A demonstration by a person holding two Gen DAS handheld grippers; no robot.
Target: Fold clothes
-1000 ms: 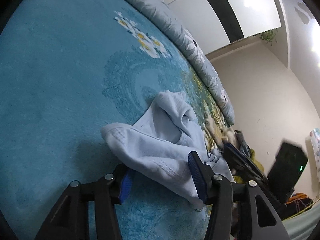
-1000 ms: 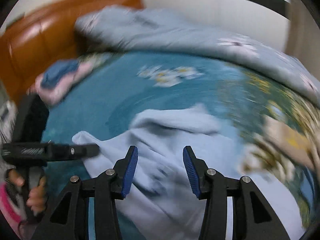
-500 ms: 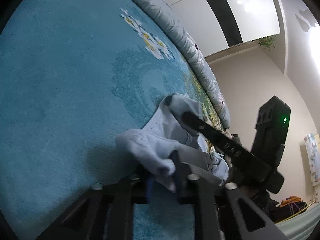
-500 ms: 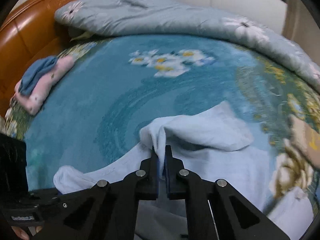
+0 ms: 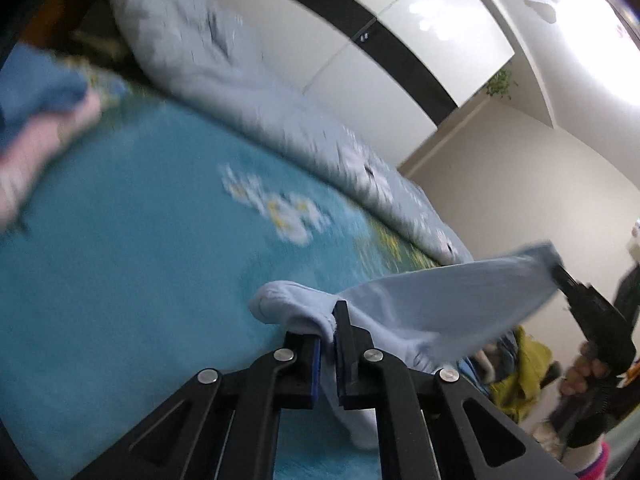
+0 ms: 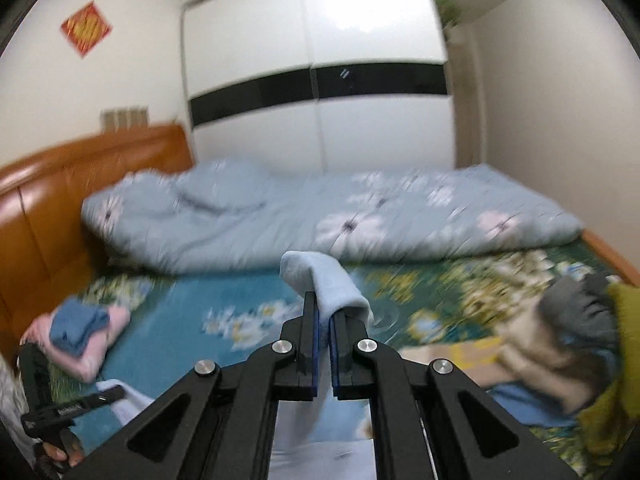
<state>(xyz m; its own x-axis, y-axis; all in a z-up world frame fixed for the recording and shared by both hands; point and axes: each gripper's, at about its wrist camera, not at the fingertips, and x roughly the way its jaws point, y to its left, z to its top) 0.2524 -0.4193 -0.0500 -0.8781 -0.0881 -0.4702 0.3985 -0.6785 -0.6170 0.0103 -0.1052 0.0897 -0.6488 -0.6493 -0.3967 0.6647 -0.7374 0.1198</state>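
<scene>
Left wrist view — my left gripper [image 5: 328, 344] and right gripper [image 6: 324, 332] each pinch the pale blue garment [image 5: 448, 300], stretched above the bed [image 5: 120, 280].

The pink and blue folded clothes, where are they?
In the right wrist view the folded pile lies at the far left on the teal bedspread, beside the wooden headboard.

Each scene is viewed from just behind a black hand-held gripper, along its two fingers. The left wrist view is tilted, angled down and across the teal flower-patterned bed cover [image 5: 120, 264] toward the white wardrobe with a black band [image 5: 360, 60]. The right wrist view is held nearly level, facing that wardrobe [image 6: 320, 92] squarely. The rumpled pale-blue floral quilt [image 6: 320, 220], bed cover and wardrobe are shared by both views.
</scene>
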